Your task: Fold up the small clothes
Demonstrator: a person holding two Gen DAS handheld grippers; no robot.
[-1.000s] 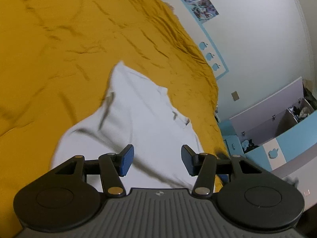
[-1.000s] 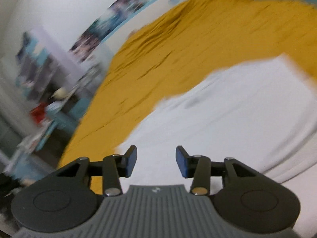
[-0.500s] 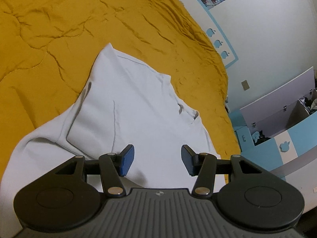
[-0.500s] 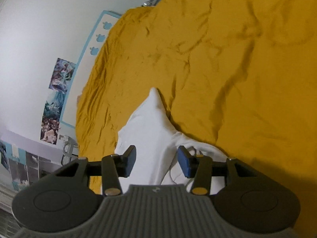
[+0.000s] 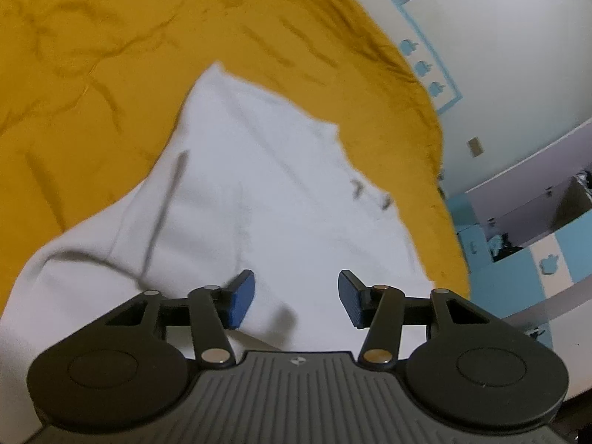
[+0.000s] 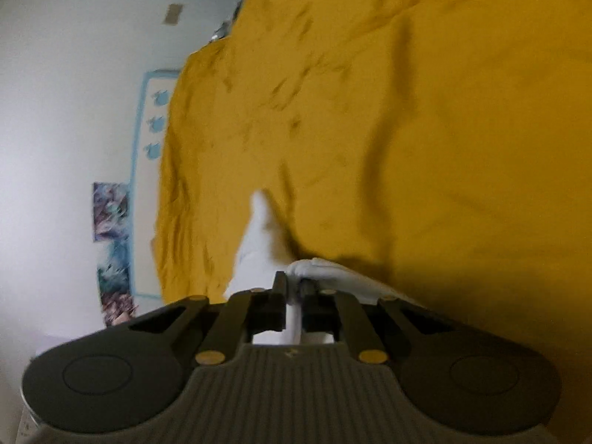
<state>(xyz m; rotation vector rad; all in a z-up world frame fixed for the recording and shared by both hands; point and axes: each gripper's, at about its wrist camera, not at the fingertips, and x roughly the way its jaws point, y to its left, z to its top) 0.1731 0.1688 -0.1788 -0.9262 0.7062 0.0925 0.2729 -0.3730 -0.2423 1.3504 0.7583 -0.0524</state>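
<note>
A white garment (image 5: 259, 192) lies spread on the mustard-yellow bedspread (image 5: 92, 74), one pointed corner reaching toward the far side. My left gripper (image 5: 294, 298) hovers just above its near part, open, with only flat cloth under the gap between the blue pads. In the right wrist view, my right gripper (image 6: 294, 292) is shut on a bunched edge of the white garment (image 6: 259, 236), and a thin strip of cloth is pinched between the black fingers. The rest of the garment is hidden behind that gripper.
The bedspread (image 6: 407, 129) fills most of both views. A white wall (image 5: 518, 37) with a blue border and posters runs beside the bed. Blue and white cabinets (image 5: 536, 229) with an open flap stand at the right, past the bed's edge.
My right gripper has rolled, dropped to the garment's edge and shut on it. My left gripper has sunk slightly toward the cloth and stays open.
</note>
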